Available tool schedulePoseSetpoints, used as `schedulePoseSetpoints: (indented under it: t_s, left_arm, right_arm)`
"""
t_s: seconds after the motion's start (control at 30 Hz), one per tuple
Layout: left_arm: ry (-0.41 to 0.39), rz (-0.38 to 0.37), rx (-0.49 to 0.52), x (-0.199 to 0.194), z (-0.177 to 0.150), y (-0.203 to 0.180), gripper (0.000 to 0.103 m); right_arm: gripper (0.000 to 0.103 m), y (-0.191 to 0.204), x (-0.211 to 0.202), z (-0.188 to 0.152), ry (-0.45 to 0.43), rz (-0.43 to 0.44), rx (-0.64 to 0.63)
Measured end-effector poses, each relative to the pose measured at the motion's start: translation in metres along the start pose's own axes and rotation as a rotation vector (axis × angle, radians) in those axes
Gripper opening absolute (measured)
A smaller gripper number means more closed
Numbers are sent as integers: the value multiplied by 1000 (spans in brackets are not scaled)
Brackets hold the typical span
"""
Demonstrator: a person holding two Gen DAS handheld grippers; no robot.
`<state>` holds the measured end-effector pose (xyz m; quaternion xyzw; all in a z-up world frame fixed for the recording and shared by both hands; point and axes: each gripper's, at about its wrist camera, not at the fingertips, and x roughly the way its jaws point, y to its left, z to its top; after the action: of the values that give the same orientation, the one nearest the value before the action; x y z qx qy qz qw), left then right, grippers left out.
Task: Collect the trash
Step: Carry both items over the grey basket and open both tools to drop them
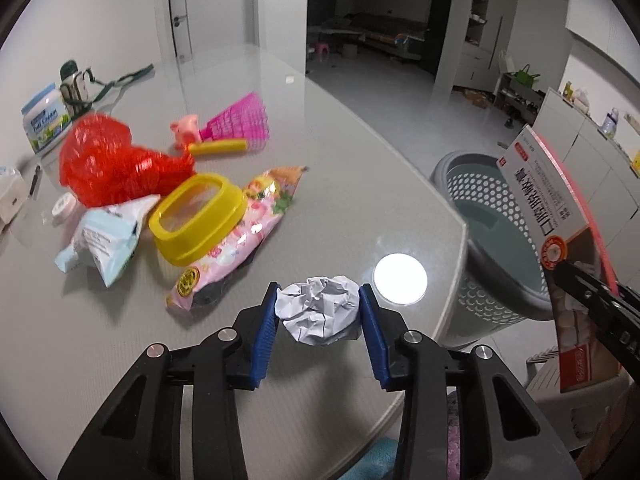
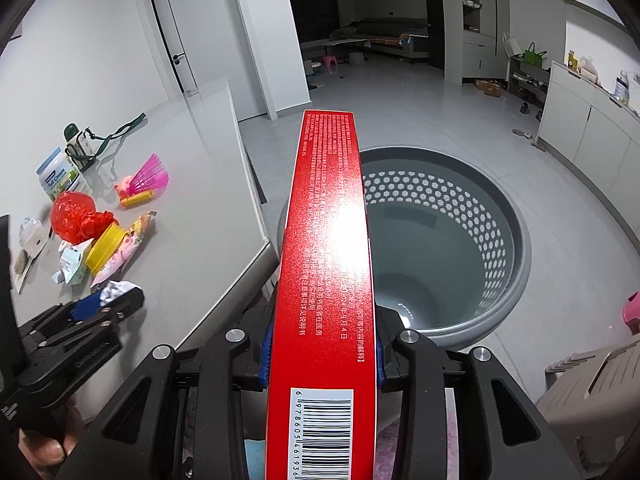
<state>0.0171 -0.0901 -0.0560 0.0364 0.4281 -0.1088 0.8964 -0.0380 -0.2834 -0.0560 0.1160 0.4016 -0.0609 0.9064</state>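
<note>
My left gripper [image 1: 319, 310] is shut on a crumpled white paper ball [image 1: 320, 308], held just above the grey table [image 1: 360, 200] near its right edge. My right gripper [image 2: 324, 354] is shut on a flat red carton [image 2: 328, 264], holding it edge-up over the near rim of the grey perforated bin [image 2: 460, 248]. The carton [image 1: 560, 208] and bin [image 1: 492, 232] also show at the right in the left wrist view. The left gripper with the paper ball [image 2: 116, 290] shows at the left of the right wrist view.
On the table lie a red plastic bag [image 1: 112, 160], a yellow tub [image 1: 196, 216], a pink snack wrapper [image 1: 248, 224], a light blue packet [image 1: 104, 240], a pink pig toy [image 1: 186, 130], a pink shuttlecock [image 1: 240, 120] and a milk powder can [image 1: 44, 116]. A beige stool [image 2: 592, 392] stands beside the bin.
</note>
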Motion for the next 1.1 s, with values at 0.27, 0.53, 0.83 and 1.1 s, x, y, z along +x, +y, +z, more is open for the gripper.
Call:
schedulePoseSetpoints:
  t_s: [0.27,0.53,0.83,1.1]
  left_arm:
    - [-77,-68,108,-18,19,-38,39]
    - [-61,-165,211,10,41,-99,39]
    - [5,-215,287,51,56,-151,40]
    - [47,-201,302,78,65,-171,41]
  right_arm:
    - [35,-45,-3,1,-2,-79,75]
    - [35,-76,11,4,51,-94,125]
    - [35,-95,30,13,113,-69,143]
    - [35,-99,41,22,152,-53,137]
